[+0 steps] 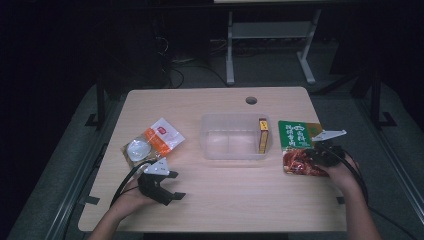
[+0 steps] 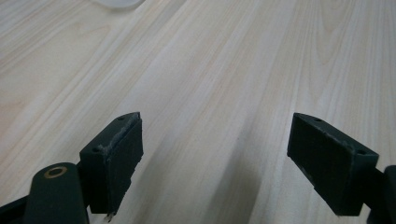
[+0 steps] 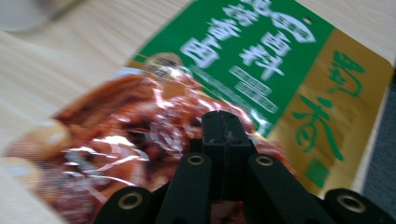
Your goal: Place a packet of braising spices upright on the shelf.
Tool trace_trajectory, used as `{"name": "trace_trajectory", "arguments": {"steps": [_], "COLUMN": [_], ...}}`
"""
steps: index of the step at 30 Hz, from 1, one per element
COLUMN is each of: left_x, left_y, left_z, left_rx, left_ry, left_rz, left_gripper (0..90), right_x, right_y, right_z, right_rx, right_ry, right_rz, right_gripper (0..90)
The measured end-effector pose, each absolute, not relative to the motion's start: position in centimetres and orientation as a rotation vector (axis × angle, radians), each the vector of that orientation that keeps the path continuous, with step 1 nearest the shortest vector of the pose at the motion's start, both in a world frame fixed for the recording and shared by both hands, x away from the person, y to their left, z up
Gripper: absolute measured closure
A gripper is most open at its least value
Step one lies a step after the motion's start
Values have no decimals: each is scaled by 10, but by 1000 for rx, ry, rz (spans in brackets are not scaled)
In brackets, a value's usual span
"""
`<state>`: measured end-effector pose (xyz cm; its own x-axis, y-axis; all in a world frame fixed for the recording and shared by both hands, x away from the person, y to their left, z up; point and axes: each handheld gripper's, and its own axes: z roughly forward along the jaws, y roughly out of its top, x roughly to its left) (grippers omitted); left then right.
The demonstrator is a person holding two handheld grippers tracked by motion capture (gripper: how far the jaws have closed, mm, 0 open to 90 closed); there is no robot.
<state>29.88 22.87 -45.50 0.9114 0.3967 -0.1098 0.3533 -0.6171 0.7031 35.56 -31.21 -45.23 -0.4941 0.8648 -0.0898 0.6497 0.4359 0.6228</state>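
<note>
I read this as packing a bin: 1 yellow box (image 1: 262, 135) already lies inside the clear bin (image 1: 210, 150). My right gripper (image 1: 320, 153) pinches the green sauce packet (image 1: 295, 135) right of it. Left gripper (image 1: 167, 187) hangs open; 2 packets (image 1: 152, 142) wait far left.

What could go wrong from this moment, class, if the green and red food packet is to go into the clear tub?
1. The right gripper pinches the food packet at its near end, so the glossy pouch may sag or slip when lifted.
2. The yellow box stands on edge against the clear tub's right wall, nearest the packet; a swinging packet may knock it over.
3. The packet lies near the table edge and could drop off.
</note>
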Motion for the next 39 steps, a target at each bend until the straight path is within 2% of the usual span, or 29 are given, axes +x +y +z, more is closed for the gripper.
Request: {"name": "trace_trajectory", "arguments": {"steps": [14, 30, 39], "left_x": [301, 298, 297], "left_y": [229, 223, 222], "left_z": [-459, -461, -460], "left_rx": [2307, 2320, 2315], "left_ry": [538, 522, 519], "left_rz": [52, 25, 16], "left_gripper": [179, 179, 179], "right_x": [363, 340, 351], "right_y": [-311, -284, -317], "right_z": [-458, -453, -449], "right_rx": [1248, 1101, 1220], "right_ry": [2386, 2547, 2380], "right_rz": [640, 651, 598], "right_gripper": [900, 900, 900]}}
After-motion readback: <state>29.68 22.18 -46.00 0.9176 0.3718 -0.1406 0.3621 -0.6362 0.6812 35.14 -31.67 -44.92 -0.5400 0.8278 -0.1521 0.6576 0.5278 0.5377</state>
